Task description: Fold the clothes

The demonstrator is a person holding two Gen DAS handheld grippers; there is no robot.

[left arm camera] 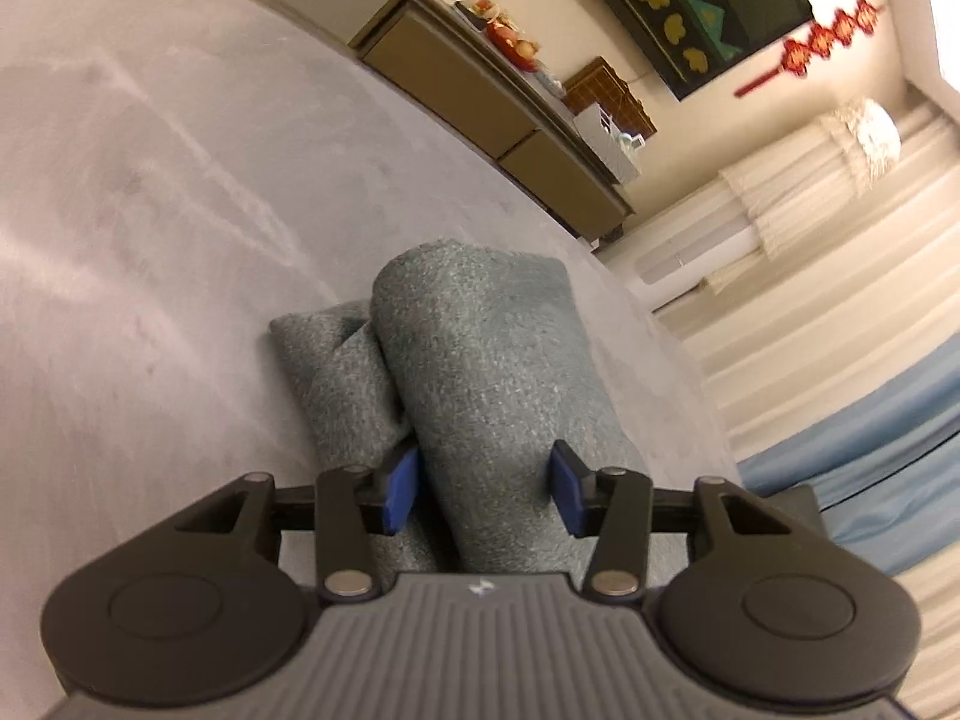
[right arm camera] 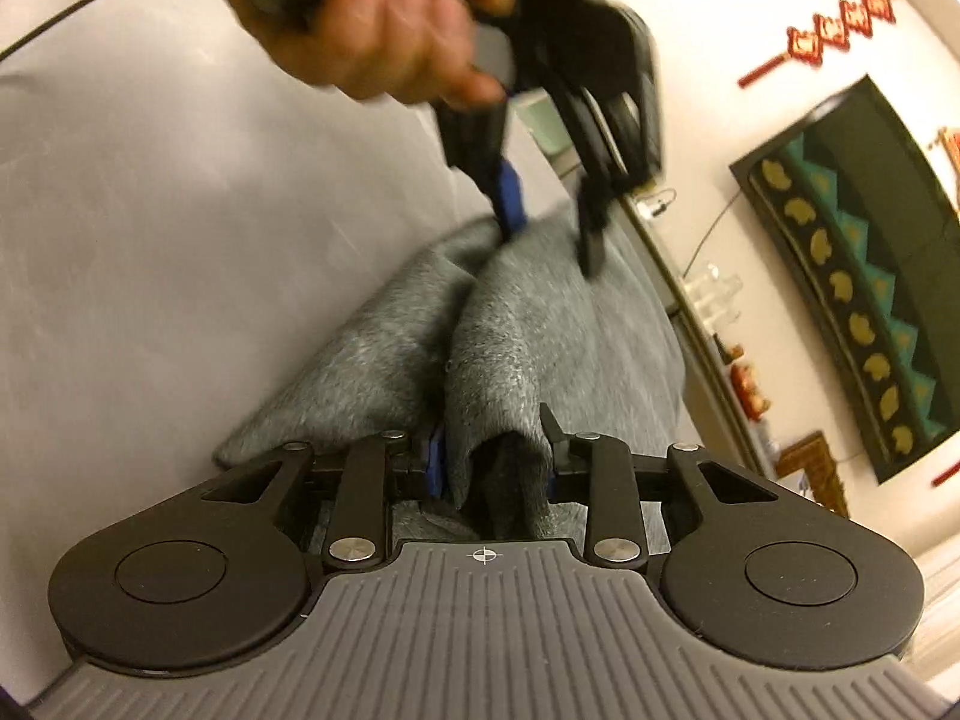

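No writing can be read. A grey cloth [left arm camera: 480,360] is straddled by the open jaws of the left gripper [left arm camera: 485,492] and right gripper [right arm camera: 492,456]; the pale surface [left arm camera: 150,240] is bare alongside.

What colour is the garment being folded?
Heathered grey-teal garment, clearest in the left wrist view.

Both cameras sit just behind their own jaws and look forward along them, very close to the grey cloth [left arm camera: 480,360] on the pale table [left arm camera: 150,240]. The left view faces the cabinet [left arm camera: 456,78] and curtains [left arm camera: 810,252]. The right view faces the opposite way along the cloth [right arm camera: 528,330], toward the left gripper [right arm camera: 549,228]. Both show the cloth, the table and the dark wall hanging [right arm camera: 858,276].
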